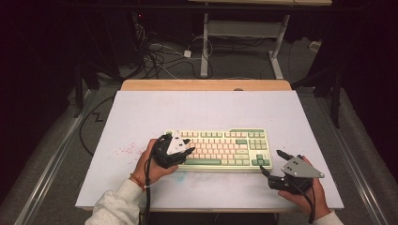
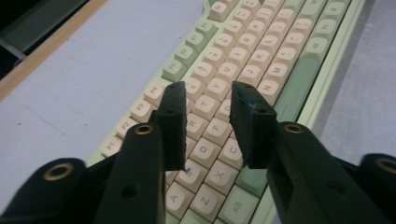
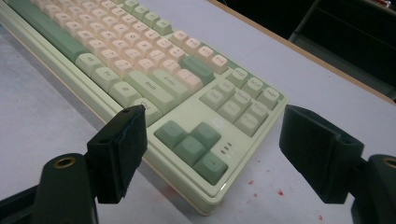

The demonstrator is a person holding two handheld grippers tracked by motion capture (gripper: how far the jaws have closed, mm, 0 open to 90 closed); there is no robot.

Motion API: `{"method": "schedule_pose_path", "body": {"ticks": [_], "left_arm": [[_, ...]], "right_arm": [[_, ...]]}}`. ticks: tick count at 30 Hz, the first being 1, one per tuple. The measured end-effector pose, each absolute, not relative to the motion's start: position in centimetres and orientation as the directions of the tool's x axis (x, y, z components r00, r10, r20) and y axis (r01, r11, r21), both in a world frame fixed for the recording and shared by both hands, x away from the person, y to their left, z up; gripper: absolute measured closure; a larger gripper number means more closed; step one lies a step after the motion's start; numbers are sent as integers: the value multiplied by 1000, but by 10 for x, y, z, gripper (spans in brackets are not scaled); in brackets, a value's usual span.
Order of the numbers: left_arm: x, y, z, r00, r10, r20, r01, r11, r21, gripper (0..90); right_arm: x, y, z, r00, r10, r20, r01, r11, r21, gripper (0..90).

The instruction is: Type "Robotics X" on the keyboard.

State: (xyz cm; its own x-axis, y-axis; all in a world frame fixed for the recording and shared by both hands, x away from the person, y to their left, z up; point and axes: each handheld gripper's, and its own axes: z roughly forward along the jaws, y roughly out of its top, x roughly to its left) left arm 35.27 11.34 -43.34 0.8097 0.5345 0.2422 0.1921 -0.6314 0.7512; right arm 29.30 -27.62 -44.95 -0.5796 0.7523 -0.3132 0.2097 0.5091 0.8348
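The left tongs hover part-open above the keyboard, over its left letter keys. The right tongs gape wide near its right corner on the worktop.

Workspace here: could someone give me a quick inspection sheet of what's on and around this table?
Surface: pale table top, small red specks near the left.
Job's things: green and cream keyboard, lying flat.
Clutter: nothing seen.
Grippers: left hand-held gripper above the letter keys, jaws partly open; right hand-held gripper wide open by the keyboard's arrow-key corner.
Cables: one trails from each gripper; a tangle on the floor.
Surroundings: dark room, desk legs behind.
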Motion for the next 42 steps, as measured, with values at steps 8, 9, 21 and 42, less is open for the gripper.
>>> {"method": "schedule_pose_path", "body": {"ticks": [8, 9, 21, 42], "left_arm": [[342, 132, -436, 763, 590, 264, 193, -597, 778, 314], [341, 134, -437, 756, 598, 267, 193, -594, 781, 290], [327, 164, -449, 712, 647, 271, 215, -570, 793, 192], [310, 196, -469, 675, 690, 262, 298, -580, 758, 189]], "right_arm": [[293, -277, -450, -583, 753, -304, 213, 503, 837, 235], [294, -277, -450, -583, 754, -303, 214, 502, 838, 235], [296, -275, -451, -593, 751, -289, 225, 500, 836, 235], [309, -267, -444, -609, 750, -260, 231, 480, 846, 295]]}}
